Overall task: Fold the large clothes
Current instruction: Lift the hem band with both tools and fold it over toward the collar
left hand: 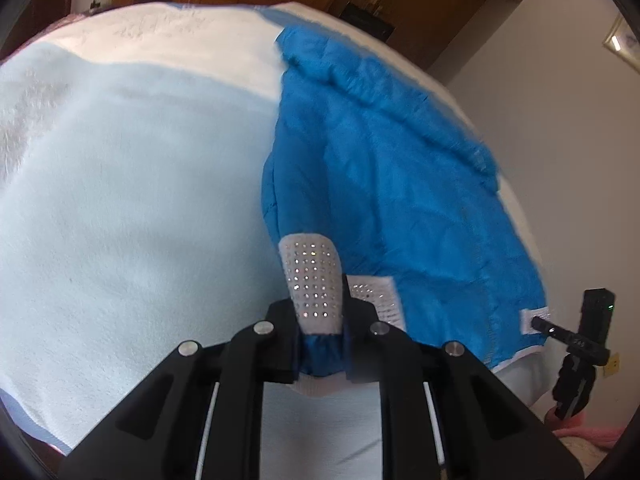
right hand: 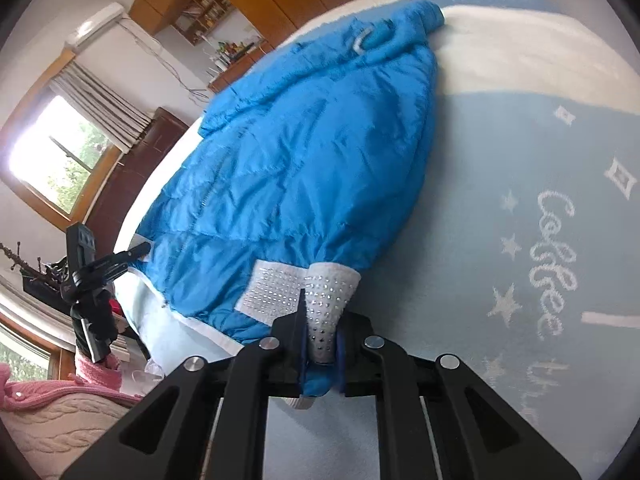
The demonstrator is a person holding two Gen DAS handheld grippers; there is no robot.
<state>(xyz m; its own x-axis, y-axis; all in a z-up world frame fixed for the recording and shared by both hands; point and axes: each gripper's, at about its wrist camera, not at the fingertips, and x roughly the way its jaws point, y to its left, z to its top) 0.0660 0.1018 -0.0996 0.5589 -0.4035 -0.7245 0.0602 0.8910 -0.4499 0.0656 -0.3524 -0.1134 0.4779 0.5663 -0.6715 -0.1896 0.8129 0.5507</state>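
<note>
Left wrist view: both grippers' jaws clamped on blue down jacket (left hand: 384, 184) hem; slippery shell may slip free mid-fold.

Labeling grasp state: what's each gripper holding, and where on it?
Both the left gripper and right gripper are shut on the blue jacket, pinching its hem edge.

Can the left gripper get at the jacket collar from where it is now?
Probably not as things stand. The left gripper is shut on the blue jacket at its near hem, and the collar lies at the far end. Nothing blocks the way; it would have to let go first.
</note>
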